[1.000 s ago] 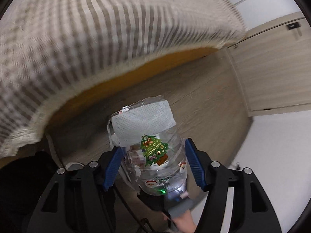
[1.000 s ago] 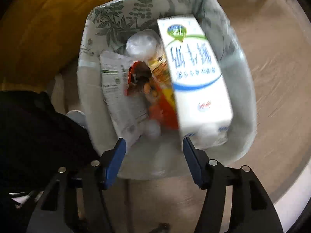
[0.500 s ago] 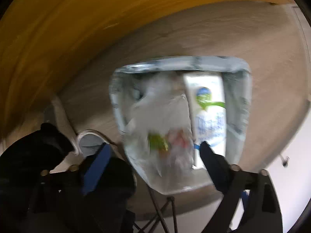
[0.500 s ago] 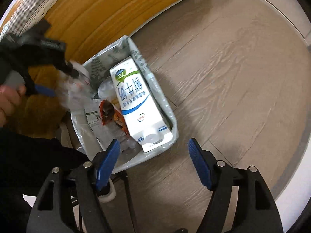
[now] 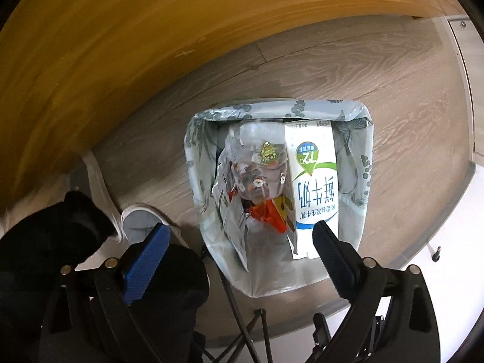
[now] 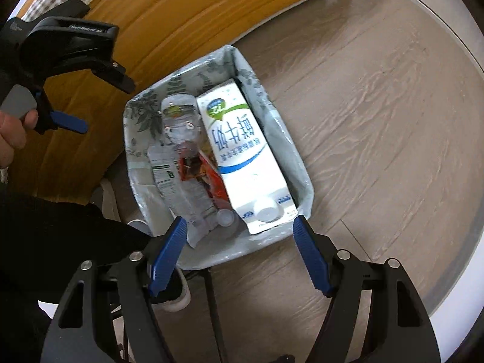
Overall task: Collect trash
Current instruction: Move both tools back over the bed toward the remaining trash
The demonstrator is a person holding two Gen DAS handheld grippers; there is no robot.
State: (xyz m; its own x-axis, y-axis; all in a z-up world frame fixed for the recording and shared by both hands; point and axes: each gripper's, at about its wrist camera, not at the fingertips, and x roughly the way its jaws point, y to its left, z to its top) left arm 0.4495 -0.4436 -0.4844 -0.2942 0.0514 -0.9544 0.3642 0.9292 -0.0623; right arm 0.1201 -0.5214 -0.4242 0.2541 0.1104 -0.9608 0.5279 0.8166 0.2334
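A bin lined with a leaf-print bag (image 5: 199, 163) (image 6: 136, 115) stands on the wood floor. In it lie a white milk carton (image 5: 314, 187) (image 6: 242, 157), a clear plastic bag with Christmas stickers (image 5: 260, 169) (image 6: 180, 121), a silver wrapper (image 6: 178, 181) and a red-orange snack wrapper (image 5: 266, 211) (image 6: 205, 175). My left gripper (image 5: 239, 242) is open and empty above the bin; it also shows in the right wrist view (image 6: 75, 72). My right gripper (image 6: 237, 242) is open and empty over the bin's near edge.
A yellow wooden furniture panel (image 5: 151, 30) (image 6: 181, 15) runs behind the bin. A white shoe (image 5: 142, 220) and dark clothing (image 5: 45, 242) are left of the bin. A white wall base (image 6: 466, 242) curves along the right.
My left gripper let go of the clear Christmas bag, which dropped into the bin beside the carton. My right gripper drew back from the bin and rose.
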